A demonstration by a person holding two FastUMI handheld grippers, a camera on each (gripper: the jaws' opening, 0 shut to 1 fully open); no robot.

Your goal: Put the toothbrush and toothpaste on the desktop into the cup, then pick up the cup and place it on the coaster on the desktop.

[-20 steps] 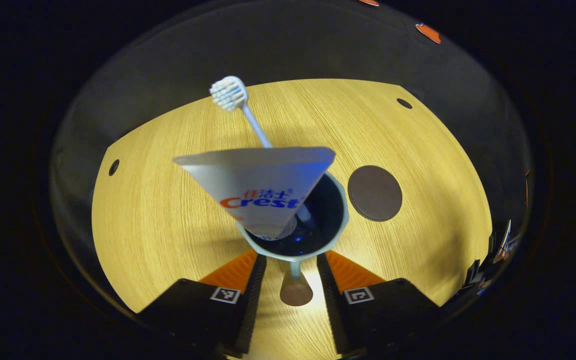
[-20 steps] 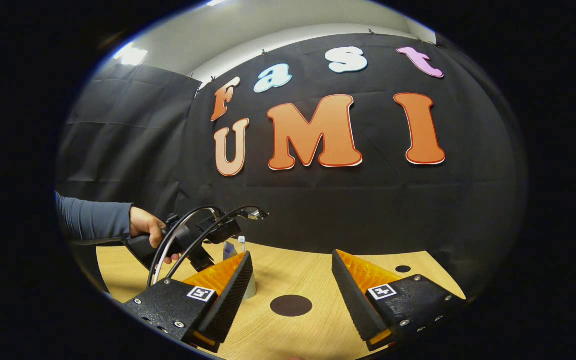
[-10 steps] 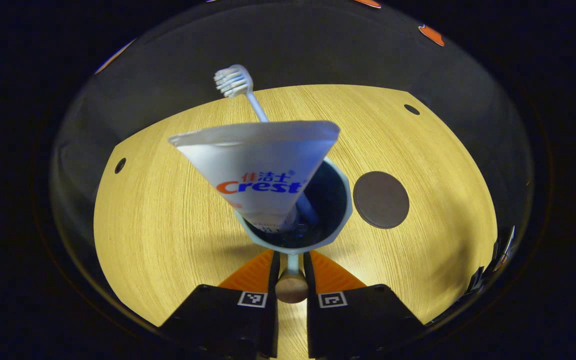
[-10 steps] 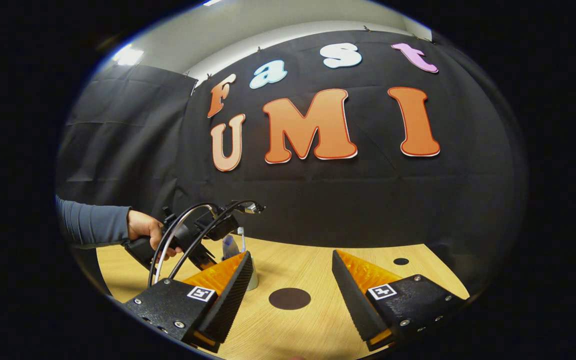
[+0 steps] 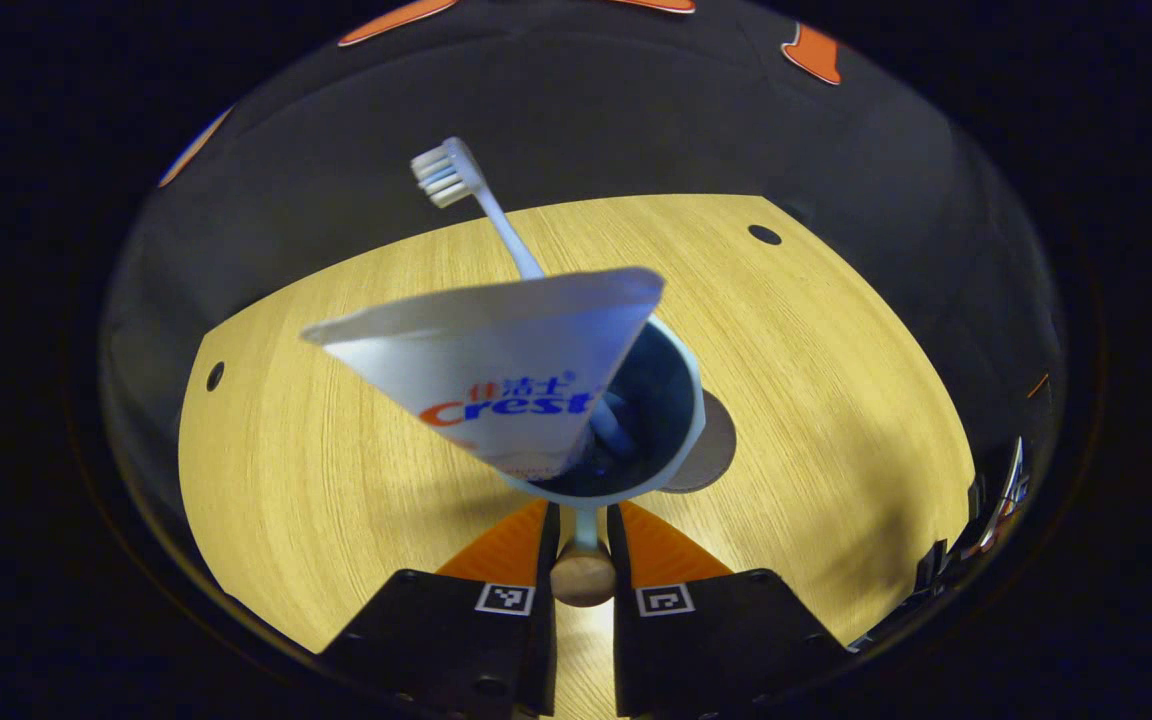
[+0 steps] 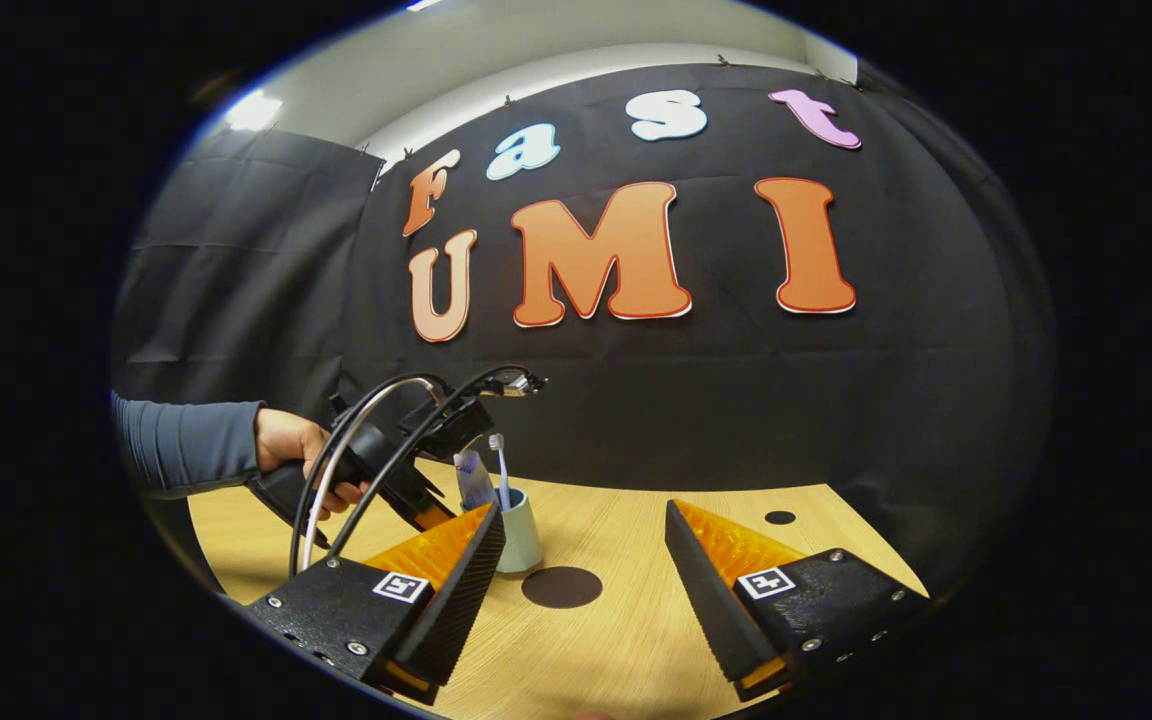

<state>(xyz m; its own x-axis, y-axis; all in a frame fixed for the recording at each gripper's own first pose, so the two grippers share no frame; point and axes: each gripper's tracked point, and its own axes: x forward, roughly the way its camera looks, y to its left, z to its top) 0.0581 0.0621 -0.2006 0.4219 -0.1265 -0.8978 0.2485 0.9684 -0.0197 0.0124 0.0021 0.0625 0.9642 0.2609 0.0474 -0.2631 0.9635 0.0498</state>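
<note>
Cup carried by its handle, coaster just beyond it.

Left gripper view: left gripper (image 5: 584, 545) clenched on the handle of the cup (image 5: 681, 440); toothbrush (image 5: 481, 205) and toothpaste (image 5: 496, 375) stood inside, leaning away. Coaster (image 5: 708, 458) lay partly hidden behind the cup's far right rim.
Right gripper view: right gripper (image 6: 584, 560) spread wide, holding nothing; cup (image 6: 518, 535) just left of the coaster (image 6: 562, 587), seemingly lifted. Left gripper nearer.

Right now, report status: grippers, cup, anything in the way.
Left gripper shut on cup handle; right gripper open, idle. Cup holds toothbrush and toothpaste, beside coaster. Nothing on coaster.
</note>
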